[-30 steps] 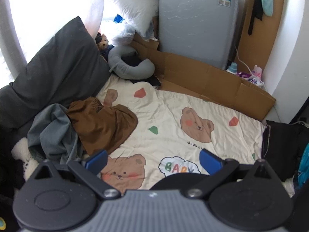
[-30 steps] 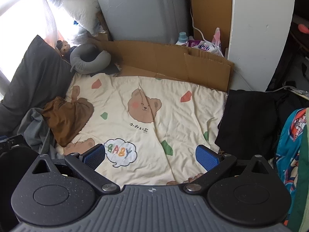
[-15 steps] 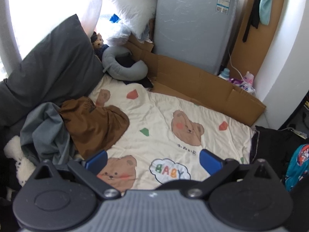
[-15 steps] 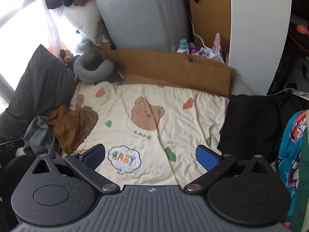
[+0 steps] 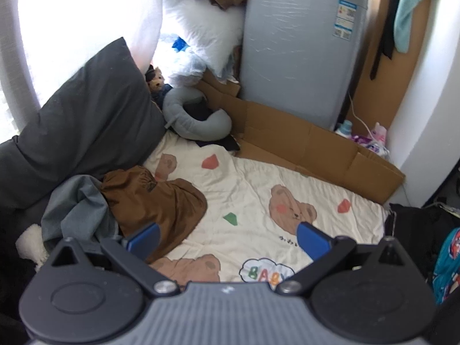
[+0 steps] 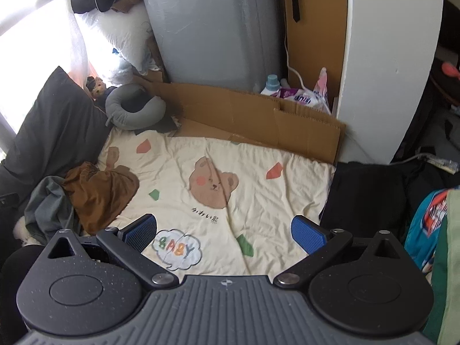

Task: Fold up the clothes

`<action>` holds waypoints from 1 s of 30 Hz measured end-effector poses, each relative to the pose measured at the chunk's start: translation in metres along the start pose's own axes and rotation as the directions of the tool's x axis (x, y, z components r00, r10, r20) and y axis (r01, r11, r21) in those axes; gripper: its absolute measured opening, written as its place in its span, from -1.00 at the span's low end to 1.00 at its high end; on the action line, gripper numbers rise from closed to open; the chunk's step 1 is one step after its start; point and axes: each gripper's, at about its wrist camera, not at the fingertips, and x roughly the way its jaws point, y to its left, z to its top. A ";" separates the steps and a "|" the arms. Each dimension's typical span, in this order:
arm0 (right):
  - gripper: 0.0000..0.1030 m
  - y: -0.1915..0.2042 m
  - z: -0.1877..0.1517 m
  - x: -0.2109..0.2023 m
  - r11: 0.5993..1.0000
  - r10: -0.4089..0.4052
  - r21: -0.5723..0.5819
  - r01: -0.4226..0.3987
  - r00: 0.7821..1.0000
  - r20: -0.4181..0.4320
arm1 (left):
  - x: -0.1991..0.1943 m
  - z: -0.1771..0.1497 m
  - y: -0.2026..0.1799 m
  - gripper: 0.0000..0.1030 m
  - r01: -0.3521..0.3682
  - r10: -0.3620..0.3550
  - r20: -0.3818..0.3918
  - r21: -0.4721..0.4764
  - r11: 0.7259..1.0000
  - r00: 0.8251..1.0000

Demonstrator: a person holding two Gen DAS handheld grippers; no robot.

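Brown garment (image 5: 161, 201) | crumpled on bear-print sheet (image 5: 258, 178), beside grey garment (image 5: 77, 210), ahead-left of left tool (image 5: 227, 240) | left, right tool (image 6: 224, 231) spread wide, empty

Place: a cramped home bedroom corner.
Bedding: cream bear-print sheet (image 6: 258, 189), dark grey pillow (image 5: 86, 120), white pillow (image 5: 201, 31).
Laundry: grey top-loading washing machine (image 5: 296, 49), blue-capped detergent bottle (image 6: 271, 84).
Clutter: crumpled brown garment (image 5: 161, 201), flattened brown cardboard (image 6: 244, 115).
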 end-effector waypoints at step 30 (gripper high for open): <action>0.99 -0.005 0.089 0.128 0.992 0.121 -0.028 -0.122 0.992 -0.022 | 0.111 0.042 0.091 0.99 -0.081 0.084 0.027 -0.109 0.991 0.996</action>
